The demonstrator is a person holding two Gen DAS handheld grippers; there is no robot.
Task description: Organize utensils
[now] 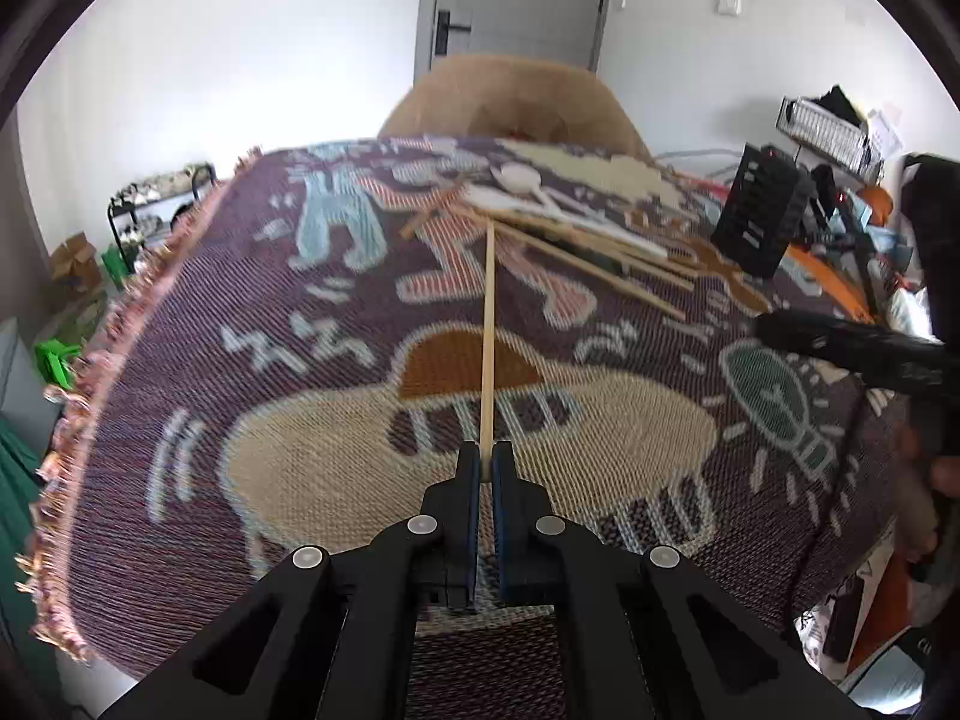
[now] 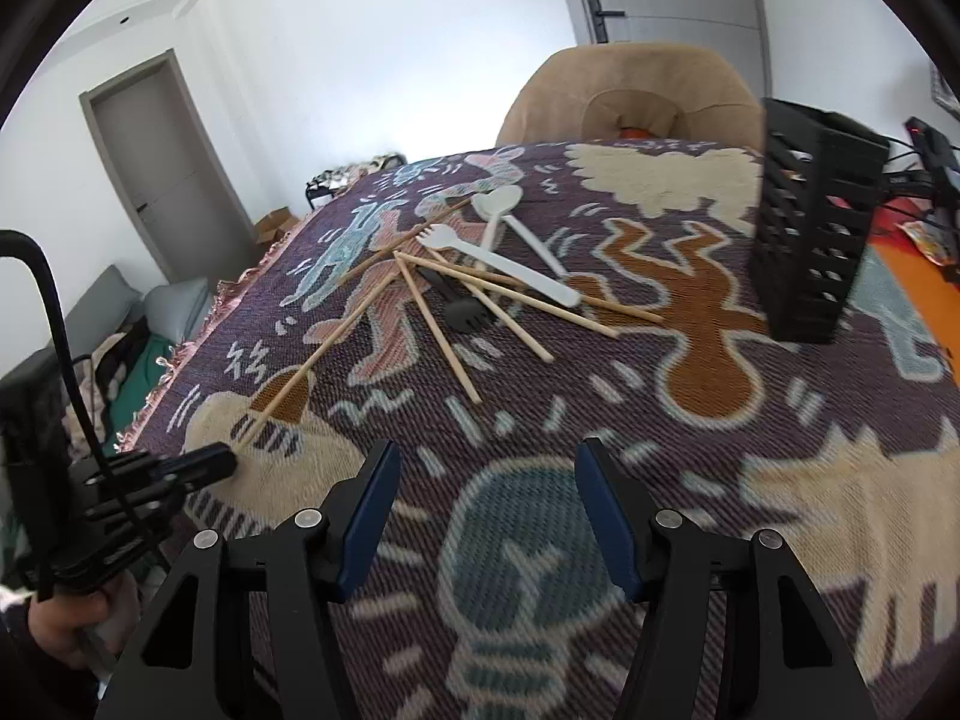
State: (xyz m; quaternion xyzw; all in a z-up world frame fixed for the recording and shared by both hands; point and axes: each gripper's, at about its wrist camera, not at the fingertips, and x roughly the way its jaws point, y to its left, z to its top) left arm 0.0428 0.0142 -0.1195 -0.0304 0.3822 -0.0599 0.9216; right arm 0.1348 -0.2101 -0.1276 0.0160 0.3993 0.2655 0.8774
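1. The left gripper (image 1: 486, 462) is clenched on the near end of a wooden chopstick (image 1: 488, 324), low in the centre of the left wrist view. The stick runs straight up the frame from between the pads, so it sits in line with the fingers, which should make it easy to lift out lengthwise.

2. Its far tip reaches the pile of utensils (image 2: 480, 282). In the right wrist view the same chopstick (image 2: 312, 369) slants from lower left up toward the pile, with the left gripper (image 2: 231, 461) at its low end.

3. The right gripper (image 2: 486, 516) hangs over the patterned cloth (image 2: 840, 480) at the bottom of its frame. Its jaws stand apart with nothing between them, only the light-bulb print below. It looks ready to take the next piece.

4. The pile sits in the upper middle: several more chopsticks fanned out and crossing, a white fork (image 2: 504, 261), a white spoon (image 2: 510, 216) and a black fork (image 2: 459, 309) partly under them. Crossed sticks may shift when one is pulled.

5. The black slatted holder (image 2: 810, 228) stands upright at the right edge, well apart from the pile. It is likely where the utensils go.

6. My read: early in the task, one stick gripped, the rest still on the cloth.
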